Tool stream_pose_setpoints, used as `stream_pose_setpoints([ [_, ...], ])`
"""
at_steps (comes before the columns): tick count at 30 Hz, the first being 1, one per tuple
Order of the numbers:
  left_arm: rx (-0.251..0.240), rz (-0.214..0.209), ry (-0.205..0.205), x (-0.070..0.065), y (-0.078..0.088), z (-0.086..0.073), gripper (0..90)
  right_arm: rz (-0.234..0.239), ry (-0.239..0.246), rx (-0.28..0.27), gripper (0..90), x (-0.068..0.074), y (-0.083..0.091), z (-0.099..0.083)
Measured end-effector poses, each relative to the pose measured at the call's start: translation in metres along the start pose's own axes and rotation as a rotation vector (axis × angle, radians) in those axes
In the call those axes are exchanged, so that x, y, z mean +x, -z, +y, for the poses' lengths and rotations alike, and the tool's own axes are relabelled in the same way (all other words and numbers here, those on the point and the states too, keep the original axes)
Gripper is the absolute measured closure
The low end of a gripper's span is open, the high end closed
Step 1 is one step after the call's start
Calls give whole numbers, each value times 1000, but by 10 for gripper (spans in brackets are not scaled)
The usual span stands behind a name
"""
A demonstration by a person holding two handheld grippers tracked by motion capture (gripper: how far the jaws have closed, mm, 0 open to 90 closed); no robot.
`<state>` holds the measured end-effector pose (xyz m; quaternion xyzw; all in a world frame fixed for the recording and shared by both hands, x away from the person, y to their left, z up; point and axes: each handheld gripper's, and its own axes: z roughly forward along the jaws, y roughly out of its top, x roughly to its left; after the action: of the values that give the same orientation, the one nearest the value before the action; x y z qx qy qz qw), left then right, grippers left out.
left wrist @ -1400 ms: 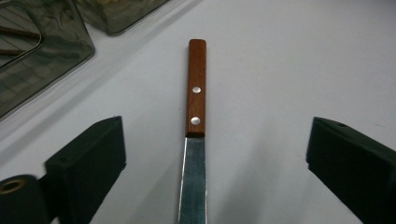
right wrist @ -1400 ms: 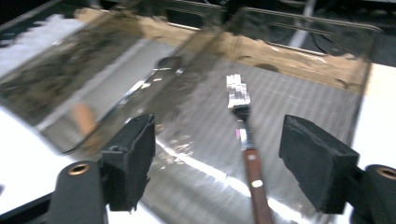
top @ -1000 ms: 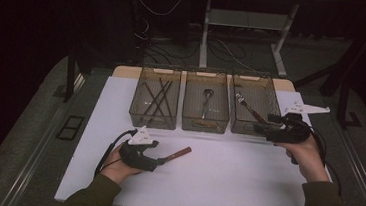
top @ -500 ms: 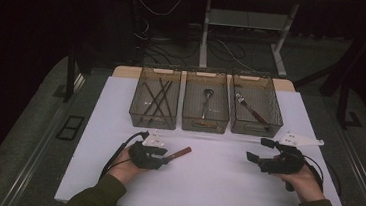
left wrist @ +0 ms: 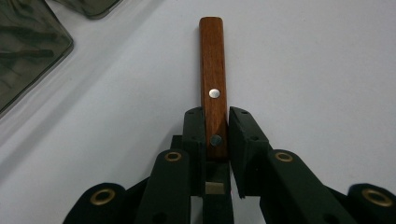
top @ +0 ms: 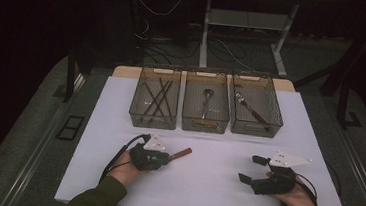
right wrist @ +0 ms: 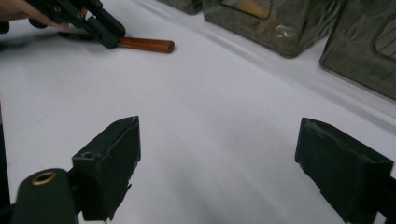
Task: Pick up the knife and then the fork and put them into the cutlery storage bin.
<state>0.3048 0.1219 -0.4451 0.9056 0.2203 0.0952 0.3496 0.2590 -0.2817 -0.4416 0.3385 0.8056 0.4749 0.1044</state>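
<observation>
High view shows the left tongs (top: pixel 167 157) low on the white worktop (top: pixel 204 185), where the wooden-handled utensil (top: pixel 182 153) lies flat in front of the left tray. Their jaws have just been closing, and in the left gripper view they stand narrow, pads against both sides of the wooden handle (left wrist: pixel 213 84), so the step in hand looks like the pick-up. The right tongs (top: pixel 253 169) hang wide with nothing between them, near the worktop's right front. Next, I judge, the grip must hold firm, then lift and carry to whichever tray fits; the working end is hidden, so I cannot tell which. Counted: three trays (top: pixel 204 126), roughly four dark sticks (top: pixel 155 98) in the left, one spoon (top: pixel 206 101) in the middle, one fork (top: pixel 250 109) in the right.
</observation>
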Motion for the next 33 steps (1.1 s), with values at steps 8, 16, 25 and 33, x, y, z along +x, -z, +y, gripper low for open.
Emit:
stream_pose_setpoints([
  [8, -11, -19, -12, 1, 0, 0, 770, -6, 9, 44, 145, -2, -7, -6],
  [16, -18, -86, -25, -6, 4, 8, 771, 7, 0, 28, 144, -2, -4, -1],
  [25, -49, -181, -61, -16, 12, 24, 770, 102, 63, 16, 145, 2, -8, 22],
  [33, -75, -273, -161, -28, 14, 48, 770, 212, 131, 69, 145, 14, -23, 41],
])
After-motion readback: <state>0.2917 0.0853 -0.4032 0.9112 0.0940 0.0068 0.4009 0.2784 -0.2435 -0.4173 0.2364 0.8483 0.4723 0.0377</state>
